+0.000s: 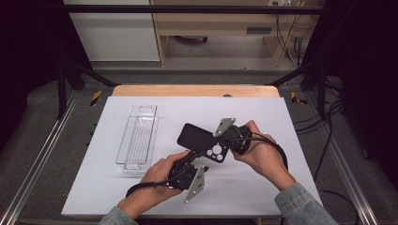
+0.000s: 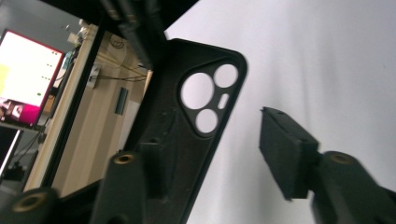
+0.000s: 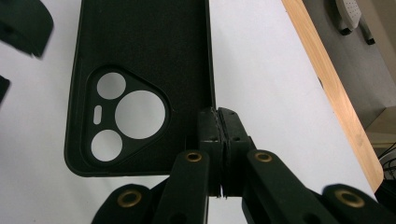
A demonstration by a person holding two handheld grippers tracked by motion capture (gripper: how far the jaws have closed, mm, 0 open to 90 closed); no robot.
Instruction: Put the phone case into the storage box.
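A black phone case [image 1: 195, 137] with a three-hole camera cutout is held above the white mat between both hands. My right gripper [image 1: 220, 140] is shut on the case's long edge; in the right gripper view its pads [image 3: 218, 123] pinch the rim of the case [image 3: 140, 37], whose inside faces the camera. My left gripper [image 1: 199, 157] comes in from below. In the left gripper view the camera end of the case [image 2: 173, 140] lies by the left jaw, while the right pad [image 2: 285, 154] stands apart from it, so the left gripper [image 2: 212, 144] is open.
An empty clear plastic tray [image 1: 138, 136] lies on the left part of the white mat [image 1: 263, 108]. The wooden table edge [image 1: 195, 90] runs along the far side. Metal frame rails flank the table, with cables on the right.
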